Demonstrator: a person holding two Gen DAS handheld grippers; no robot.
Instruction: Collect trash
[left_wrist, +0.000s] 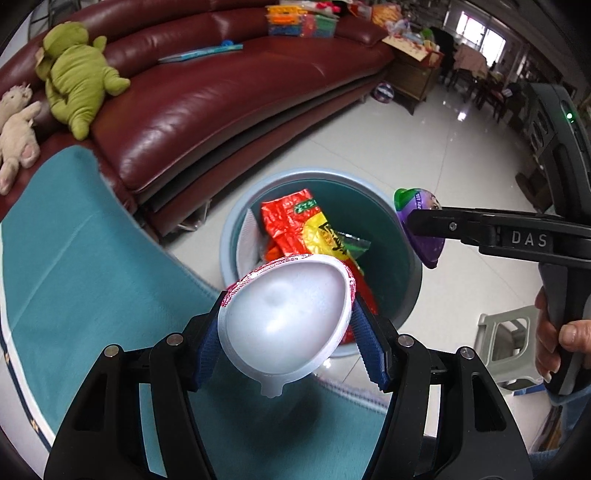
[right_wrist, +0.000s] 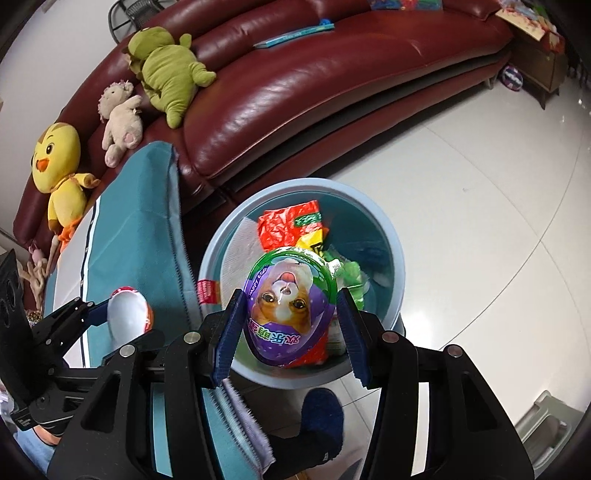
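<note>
Right up close, the left gripper (left_wrist: 286, 328) clamps its blue ribbed pads (left_wrist: 371, 350) on a white egg-shaped plastic half shell with a red-printed rim (left_wrist: 284, 314), hollow side toward the camera, held just above the near rim of the bin. The right gripper (right_wrist: 288, 326) grips a purple egg-shaped package with a green edge and a dog picture (right_wrist: 286, 310) between its blue pads (right_wrist: 229, 332), print upside down in the right wrist view, also hanging over the bin's near edge. From the left wrist view that right gripper (left_wrist: 424, 221) reaches in from the right side, a hand (left_wrist: 554, 343) on its grey handle.

Below both sits a round pale-blue plastic trash bin with a teal inside (left_wrist: 408, 266), on the white tiled floor (right_wrist: 480, 192). Inside it lie a crumpled red and yellow foil wrapper (left_wrist: 295, 225), white paper and some green wrapping (right_wrist: 351, 273).

Beside the bin, a teal cloth-covered table edge (left_wrist: 92, 266). A dark blue slipper (right_wrist: 321, 417) shows near the bin base, a grey plastic stool (left_wrist: 506, 339) off right.

Farther back, a dark red leather sofa (right_wrist: 332, 81) carries a green plush toy (right_wrist: 166, 74), a cream plush animal (right_wrist: 120, 118), a yellow plush chick (right_wrist: 61, 166), a blue book (right_wrist: 295, 35).
</note>
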